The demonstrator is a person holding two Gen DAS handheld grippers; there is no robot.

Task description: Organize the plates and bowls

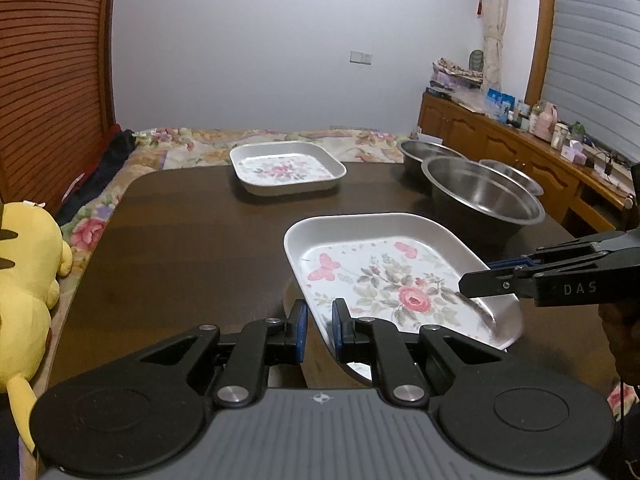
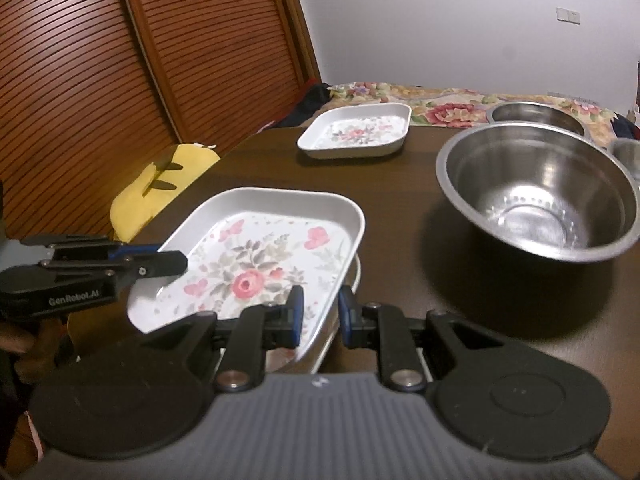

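Observation:
A square white plate with a rose print [image 1: 384,280] [image 2: 256,256] is held tilted over the dark table [image 1: 180,240], near its front edge. My left gripper [image 1: 319,328] [image 2: 176,264] is shut on its left rim. My right gripper [image 2: 320,312] [image 1: 476,280] is shut on its right rim. The rim of another plate [image 2: 355,276] shows just underneath. A second floral plate [image 1: 288,168] [image 2: 356,132] rests at the table's far side. A large steel bowl [image 1: 484,196] [image 2: 540,200] stands to the right, with a second bowl [image 1: 428,152] [image 2: 536,116] and a small bowl [image 1: 516,176] [image 2: 628,152] behind it.
A yellow plush toy [image 1: 24,280] [image 2: 160,188] lies off the table's left edge on a floral bedspread [image 1: 192,144]. Louvred wooden doors [image 2: 120,80] stand on the left. A cluttered wooden sideboard [image 1: 500,136] runs along the right wall.

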